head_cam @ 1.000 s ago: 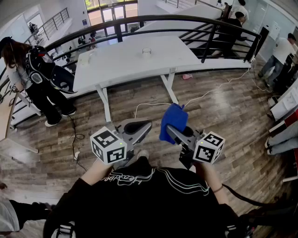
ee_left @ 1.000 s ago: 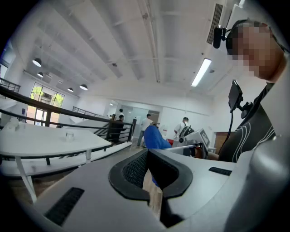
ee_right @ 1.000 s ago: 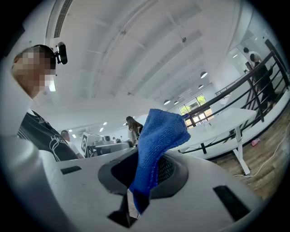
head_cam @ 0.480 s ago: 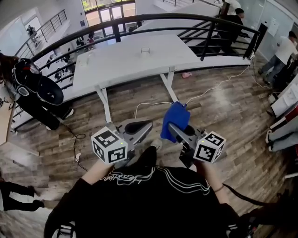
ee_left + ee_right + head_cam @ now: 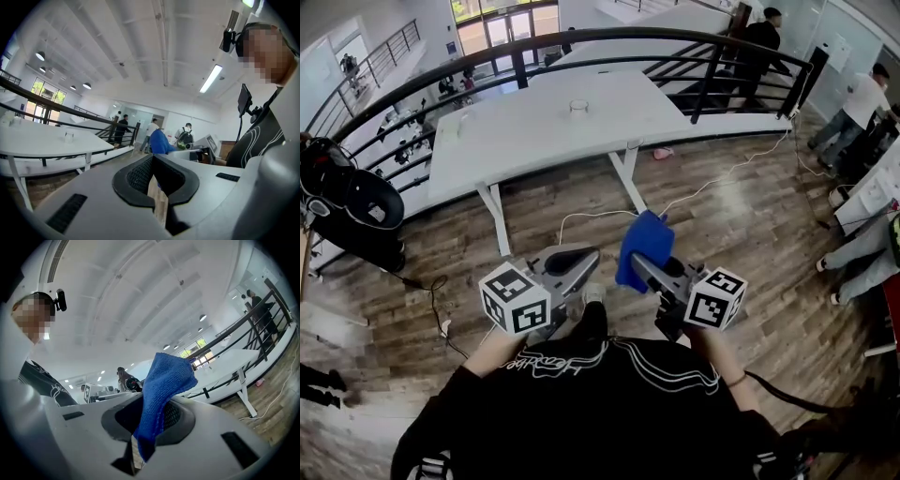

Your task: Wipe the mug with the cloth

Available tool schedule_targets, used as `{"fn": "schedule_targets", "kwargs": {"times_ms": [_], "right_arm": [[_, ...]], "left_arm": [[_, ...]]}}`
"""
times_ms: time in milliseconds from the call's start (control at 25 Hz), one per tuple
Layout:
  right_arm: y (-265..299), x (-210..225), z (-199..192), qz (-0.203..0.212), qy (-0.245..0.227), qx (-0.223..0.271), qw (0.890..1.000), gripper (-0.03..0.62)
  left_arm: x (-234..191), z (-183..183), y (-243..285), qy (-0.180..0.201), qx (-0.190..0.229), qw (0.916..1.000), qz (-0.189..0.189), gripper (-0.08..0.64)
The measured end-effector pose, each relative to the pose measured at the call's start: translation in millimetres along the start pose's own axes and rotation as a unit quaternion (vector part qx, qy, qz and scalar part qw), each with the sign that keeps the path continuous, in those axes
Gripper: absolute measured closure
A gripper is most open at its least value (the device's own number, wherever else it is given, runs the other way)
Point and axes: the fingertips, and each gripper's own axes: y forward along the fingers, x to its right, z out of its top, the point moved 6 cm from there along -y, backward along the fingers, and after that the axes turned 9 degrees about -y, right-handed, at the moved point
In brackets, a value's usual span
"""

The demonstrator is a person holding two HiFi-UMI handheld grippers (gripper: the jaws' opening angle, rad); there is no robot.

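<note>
A small clear mug [image 5: 578, 108] stands far off on the white table [image 5: 534, 131], also visible in the left gripper view as the mug [image 5: 69, 137]. My right gripper [image 5: 642, 261] is held at waist height over the wooden floor, shut on a blue cloth [image 5: 642, 246] that sticks up from its jaws. In the right gripper view the cloth [image 5: 164, 385] hangs pinched between the jaws of the right gripper [image 5: 152, 406]. My left gripper [image 5: 586, 259] is beside it, shut with nothing in it. The left gripper view shows its jaws together at the left gripper [image 5: 154, 159], with the cloth [image 5: 158, 142] beyond.
A black railing [image 5: 675, 42] curves behind the table. White cables [image 5: 712, 183] trail across the floor near the table legs. A person with a dark backpack [image 5: 347, 202] is at the left, and other people [image 5: 862, 98] stand at the right.
Both grippers keep their pose and the cloth stays pinched. The view has swung slightly, and the person at the left has moved further left.
</note>
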Motion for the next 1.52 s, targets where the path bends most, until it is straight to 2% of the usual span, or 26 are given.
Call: {"fn": "schedule_targets", "kwargs": {"times_ms": [320, 520, 680, 880, 960, 1160, 1320, 1520], "right_arm": [[37, 73, -11, -0.010, 0.021, -0.002, 1.000, 0.541], [77, 143, -11, -0.022, 0.040, -0.003, 0.999, 0.541], [123, 218, -5, -0.033, 0.064, -0.008, 0.997, 0.541], [216, 337, 19, -0.035, 0.103, -0.031, 0.994, 0.541], [250, 374, 28, -0.037, 0.104, -0.042, 0.993, 0.541], [325, 444, 53, -0.032, 0.098, -0.038, 0.994, 0.541], [369, 489, 67, -0.022, 0.112, -0.032, 0.993, 0.541], [394, 522, 56, -0.018, 0.150, -0.025, 0.988, 0.541]], "left_arm": [[-73, -1, 41, -0.015, -0.010, 0.9998, -0.004, 0.552], [-144, 15, 85, -0.027, -0.018, 0.9995, -0.007, 0.552], [-221, 33, 126, -0.038, -0.035, 0.9987, 0.003, 0.552], [-354, 80, 184, -0.083, -0.054, 0.9949, 0.015, 0.552], [-401, 96, 199, -0.089, -0.058, 0.9941, 0.023, 0.552], [-483, 123, 223, -0.103, -0.052, 0.9928, 0.034, 0.552], [-527, 144, 243, -0.097, -0.057, 0.9926, 0.045, 0.552], [-565, 144, 256, -0.092, -0.069, 0.9899, 0.082, 0.552]]}}
